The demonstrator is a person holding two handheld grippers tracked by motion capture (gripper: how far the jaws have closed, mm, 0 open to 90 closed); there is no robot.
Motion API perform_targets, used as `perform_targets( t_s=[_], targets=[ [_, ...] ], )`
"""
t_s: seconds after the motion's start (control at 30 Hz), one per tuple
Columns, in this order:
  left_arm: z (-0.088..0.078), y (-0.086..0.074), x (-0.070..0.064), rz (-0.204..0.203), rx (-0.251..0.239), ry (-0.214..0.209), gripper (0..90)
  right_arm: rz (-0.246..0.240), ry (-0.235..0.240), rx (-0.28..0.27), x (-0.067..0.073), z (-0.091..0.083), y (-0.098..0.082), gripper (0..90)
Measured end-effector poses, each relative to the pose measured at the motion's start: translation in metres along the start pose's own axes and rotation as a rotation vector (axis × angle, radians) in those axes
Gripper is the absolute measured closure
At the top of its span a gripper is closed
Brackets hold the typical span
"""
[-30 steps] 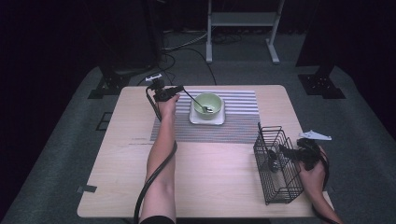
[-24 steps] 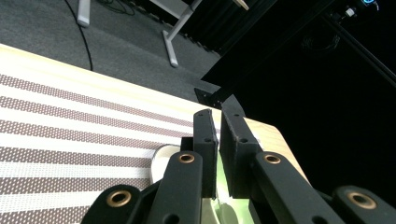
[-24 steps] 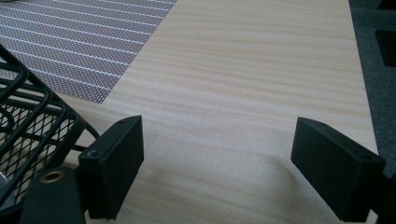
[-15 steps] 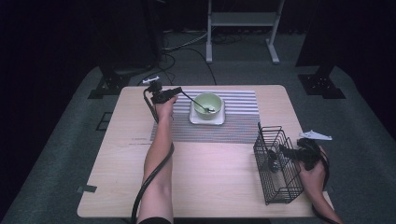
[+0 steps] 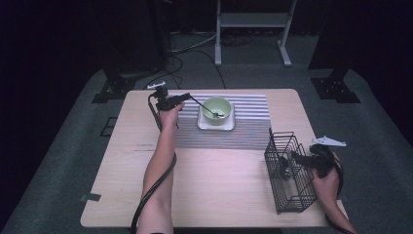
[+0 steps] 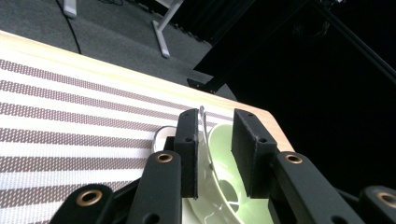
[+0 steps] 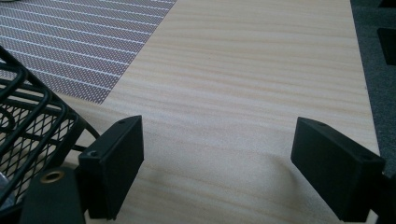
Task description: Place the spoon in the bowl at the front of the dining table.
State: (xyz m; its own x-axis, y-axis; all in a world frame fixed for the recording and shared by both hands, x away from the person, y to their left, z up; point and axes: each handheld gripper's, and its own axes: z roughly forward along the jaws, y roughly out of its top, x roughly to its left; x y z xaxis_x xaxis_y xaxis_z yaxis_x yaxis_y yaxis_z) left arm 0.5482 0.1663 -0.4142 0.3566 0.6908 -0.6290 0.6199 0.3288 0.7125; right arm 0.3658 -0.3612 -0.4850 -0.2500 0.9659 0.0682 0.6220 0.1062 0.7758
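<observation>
A pale green bowl stands on a white square plate on the striped placemat. A metal spoon lies with its scoop in the bowl and its handle pointing left. My left gripper is at that handle. In the left gripper view its jaws have just been opening: the spoon handle stands between them close to the left pad, with a gap to the right pad, above the bowl. My right gripper is open and empty beside the wire basket.
The black wire basket stands at the table's front right, close to the right gripper. A small white three-cornered piece lies at the right table edge. Bare wood lies between the placemat and the front edge.
The left hand has shifted slightly to the left at the spoon handle. The spoon's scoop stays in the bowl. The right hand and the basket have not moved.
</observation>
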Motion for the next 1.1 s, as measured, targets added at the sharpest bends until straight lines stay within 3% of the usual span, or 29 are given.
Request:
perform_targets(
  t_s=[0.57, 1.1],
  targets=[
    [-0.024, -0.019, -0.002, 0.058, 0.046, -0.049, 58.4, -0.001, -0.002, 0.0, 0.0, 0.0, 0.0, 16.1],
    [-0.038, -0.033, -0.01, 0.096, 0.067, -0.062, 44.5, 0.006, -0.004, 0.005, -0.001, 0.001, 0.0, 16.1]
  ],
)
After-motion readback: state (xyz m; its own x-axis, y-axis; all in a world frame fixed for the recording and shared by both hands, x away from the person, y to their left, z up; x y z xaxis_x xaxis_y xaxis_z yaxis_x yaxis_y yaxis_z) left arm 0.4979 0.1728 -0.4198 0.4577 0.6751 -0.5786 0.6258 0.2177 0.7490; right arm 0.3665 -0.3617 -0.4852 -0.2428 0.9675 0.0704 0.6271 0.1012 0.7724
